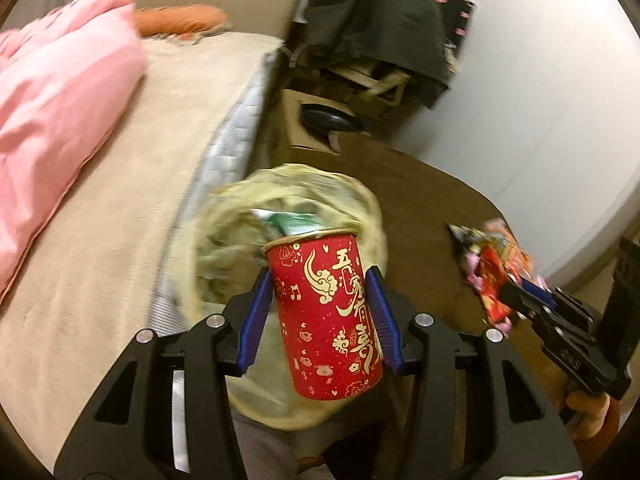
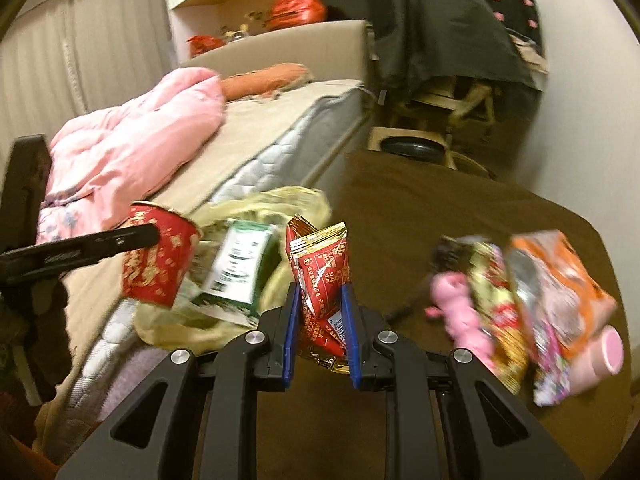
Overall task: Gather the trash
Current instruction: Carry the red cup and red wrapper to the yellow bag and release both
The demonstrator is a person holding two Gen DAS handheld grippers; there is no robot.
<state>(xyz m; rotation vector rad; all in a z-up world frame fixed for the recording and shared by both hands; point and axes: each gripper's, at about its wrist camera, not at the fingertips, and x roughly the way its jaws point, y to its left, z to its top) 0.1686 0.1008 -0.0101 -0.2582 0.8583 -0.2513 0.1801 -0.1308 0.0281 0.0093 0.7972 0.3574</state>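
The left gripper (image 1: 320,312) grips a red paper cup (image 1: 326,316) near the yellowish trash bag (image 1: 224,216), the right gripper (image 2: 320,328) clamps a red snack wrapper (image 2: 320,268).

Motion blur smears the trash bag (image 1: 288,208); contents unreadable apart from a green carton (image 2: 236,268), its print illegible. Red cup (image 1: 326,316) hides the bag's near rim. Snack wrappers (image 2: 520,300) on the bench (image 2: 440,208) blurred, labels unreadable. Pink quilt (image 1: 60,92) cut off at left edge.

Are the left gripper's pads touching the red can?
Touching. The left wrist view shows both blue pads of the left gripper pressed against the red can's sides.
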